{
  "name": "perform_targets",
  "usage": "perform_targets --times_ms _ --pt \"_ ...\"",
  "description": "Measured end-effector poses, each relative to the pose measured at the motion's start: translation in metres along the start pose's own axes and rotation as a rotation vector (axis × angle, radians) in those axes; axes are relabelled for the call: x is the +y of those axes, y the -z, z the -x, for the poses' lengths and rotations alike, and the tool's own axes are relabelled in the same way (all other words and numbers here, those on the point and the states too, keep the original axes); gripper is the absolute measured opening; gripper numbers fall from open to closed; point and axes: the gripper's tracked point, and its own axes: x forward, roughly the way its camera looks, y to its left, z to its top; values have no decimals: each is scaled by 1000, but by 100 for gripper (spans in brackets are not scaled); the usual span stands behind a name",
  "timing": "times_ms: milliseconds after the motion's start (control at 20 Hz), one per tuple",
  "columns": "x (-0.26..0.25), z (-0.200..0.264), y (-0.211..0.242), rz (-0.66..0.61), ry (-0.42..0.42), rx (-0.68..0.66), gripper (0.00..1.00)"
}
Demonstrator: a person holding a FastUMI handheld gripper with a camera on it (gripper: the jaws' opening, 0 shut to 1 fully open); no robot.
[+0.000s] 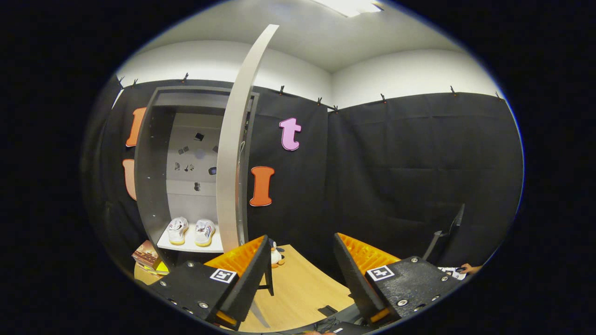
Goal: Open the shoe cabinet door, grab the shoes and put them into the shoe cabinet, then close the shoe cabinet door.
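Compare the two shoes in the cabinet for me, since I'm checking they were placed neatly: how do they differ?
The left shoe sits slightly farther back on the shelf than the right shoe, and it angles a little leftward while the right shoe points nearly straight out. Both are white with yellowish soles, upright, side by side behind the open door. The gripper is open, holding nothing.

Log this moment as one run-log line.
stage: shoes shelved, door not closed | shoes: side by side on cabinet shelf | cabinet door: open, edge-on | gripper: open, empty, back from cabinet above table
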Motion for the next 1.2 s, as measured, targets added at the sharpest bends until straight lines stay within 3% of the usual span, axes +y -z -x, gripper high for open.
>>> perform_targets --times_ms 950,1200 --pt "146 27 0 -177 -188 21 87" --pt "198 21 -3 -189 -249 26 93"
